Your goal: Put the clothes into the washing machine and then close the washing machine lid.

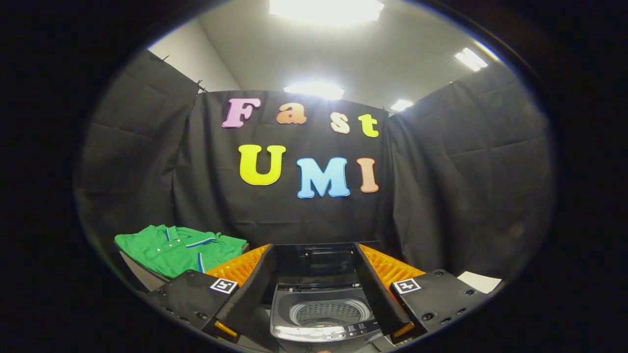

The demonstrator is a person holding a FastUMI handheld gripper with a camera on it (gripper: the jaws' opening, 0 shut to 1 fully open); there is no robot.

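A small top-loading washing machine [324, 318] stands between and just ahead of my fingers, its lid [321, 262] raised upright at the back and its perforated drum [329, 313] showing with nothing in it. A folded green polo shirt [179, 247] with a striped collar lies on a grey surface to the left of the machine, beyond my left finger. My gripper [316, 287] is open, its fingers spread wide on either side of the machine, holding nothing.
Black cloth walls close the booth behind and on both sides. A white sheet of paper [480, 281] lies to the right beyond my right finger. The grey surface [140, 275] under the shirt has an edge facing me.
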